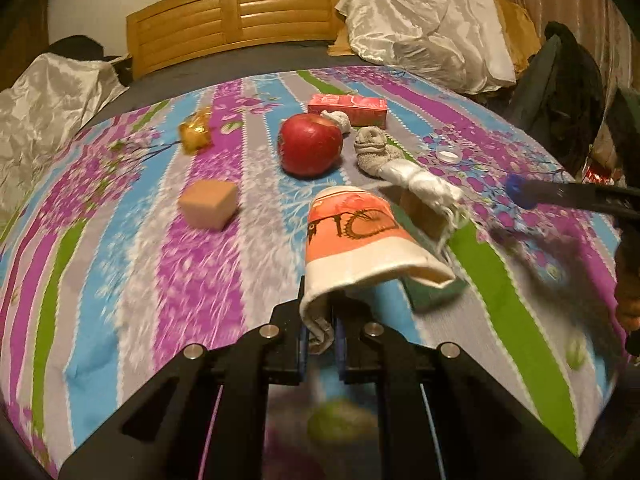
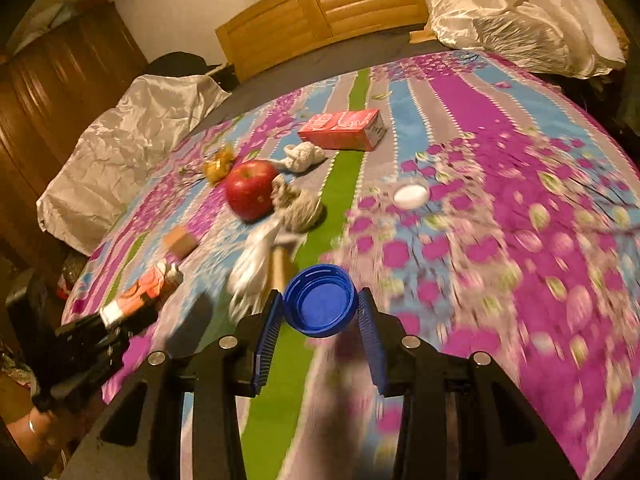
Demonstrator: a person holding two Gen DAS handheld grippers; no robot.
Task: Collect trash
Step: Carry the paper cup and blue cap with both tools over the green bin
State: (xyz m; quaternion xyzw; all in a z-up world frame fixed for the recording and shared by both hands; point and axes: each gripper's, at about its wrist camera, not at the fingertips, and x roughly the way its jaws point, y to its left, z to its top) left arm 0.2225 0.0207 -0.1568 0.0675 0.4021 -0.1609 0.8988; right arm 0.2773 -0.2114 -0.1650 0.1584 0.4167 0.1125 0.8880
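Paper, orange and white: the cup [image 1: 356,236] is pinched flat at its rim by the left hand-held gripper [image 1: 320,334], closed on it and holding it just in front of the apple [image 1: 310,145], above the striped bedspread [image 1: 120,260]. This grip suits a light, crushed thing. The right hand-held gripper [image 2: 320,318] clamps a blue bottle cap [image 2: 320,306] by its sides, hollow toward the camera, also nearer than the apple. Dark marks on the cup and the print on the red box [image 1: 348,109] behind the apple are, I think, too blurred to read.
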